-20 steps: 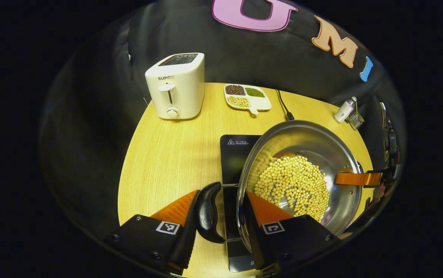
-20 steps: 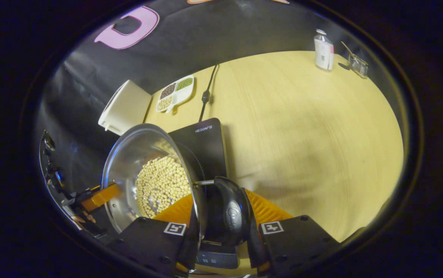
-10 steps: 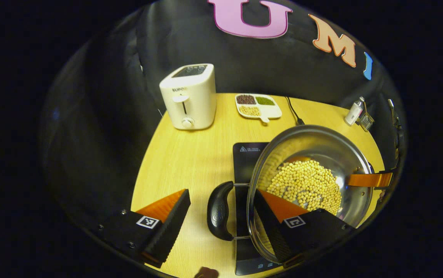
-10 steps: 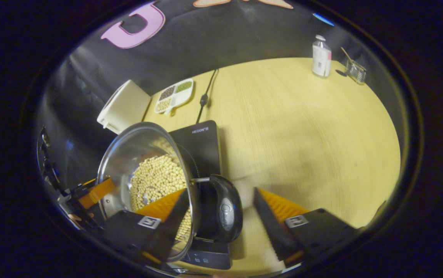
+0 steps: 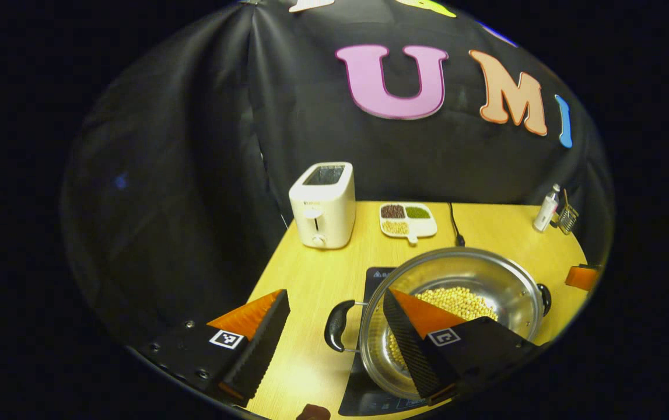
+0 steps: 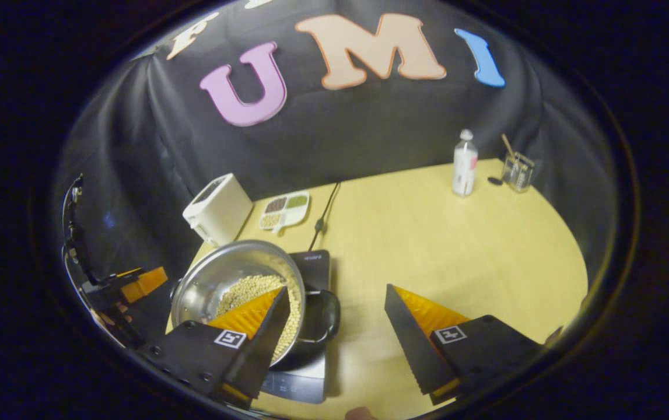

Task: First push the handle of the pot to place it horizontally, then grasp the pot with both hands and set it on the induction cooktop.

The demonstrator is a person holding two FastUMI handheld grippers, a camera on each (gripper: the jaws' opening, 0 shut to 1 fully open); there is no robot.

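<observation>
Both tongs gape, gripping nothing: left gripper point(image 5: 334, 332) and right gripper point(image 6: 334, 326) hover above the steel pot of yellow beans point(image 5: 454, 303), which sits on the black induction cooktop point(image 6: 311, 259) near the table's front edge.

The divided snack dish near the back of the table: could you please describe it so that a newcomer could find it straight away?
Start at the white toaster at the back of the yellow table. Just beside it, between the toaster and the black power cord, lies a small white dish. It alone is split into compartments, holding dark, green and pale yellow beans.
</observation>
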